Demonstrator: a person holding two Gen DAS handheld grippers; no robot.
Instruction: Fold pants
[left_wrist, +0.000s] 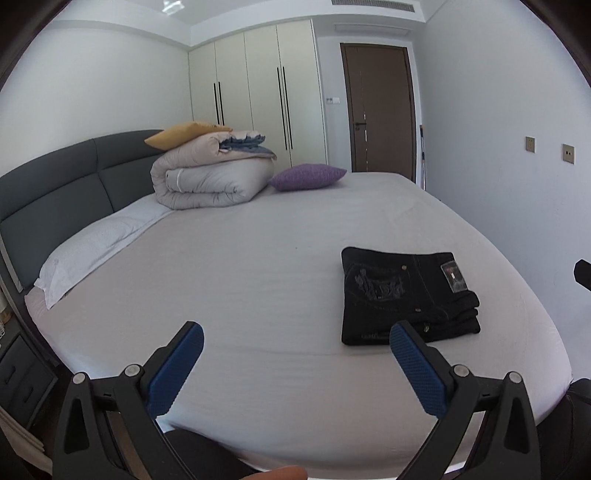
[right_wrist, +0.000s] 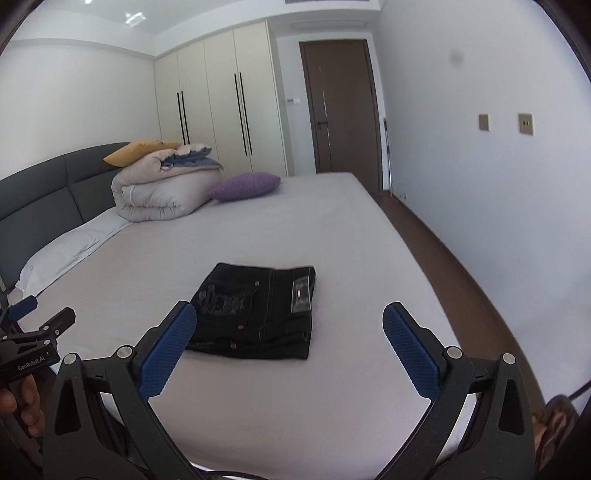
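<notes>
The pants (right_wrist: 258, 310) lie folded into a compact black rectangle on the bed (right_wrist: 332, 236), a back pocket with pale stitching and a waistband tag facing up. In the right wrist view they sit at about 12 o'clock, just past the tips of the right hand-held gripper (right_wrist: 290, 323), whose blue pads (right_wrist: 168, 352) stand spread as wide as they go, with nothing between them and no contact with the cloth. In the left wrist view the pants (left_wrist: 402, 295) lie toward 1 o'clock. The left hand-held gripper (left_wrist: 297, 341) is likewise wide open and empty, its right pad (left_wrist: 417, 369) overlapping the near edge of the pants in the picture; whether it touches them I cannot tell.

At 10 to 11 o'clock, near the grey headboard (left_wrist: 55, 199), a rolled duvet (left_wrist: 210, 181) carries a yellow cushion (left_wrist: 184, 133), with a purple cushion (left_wrist: 306, 177) just beside it. A white pillow (left_wrist: 96, 243) lies along the headboard. Wardrobe doors (left_wrist: 258, 92) and a brown door (left_wrist: 376, 110) stand at 12 o'clock.
</notes>
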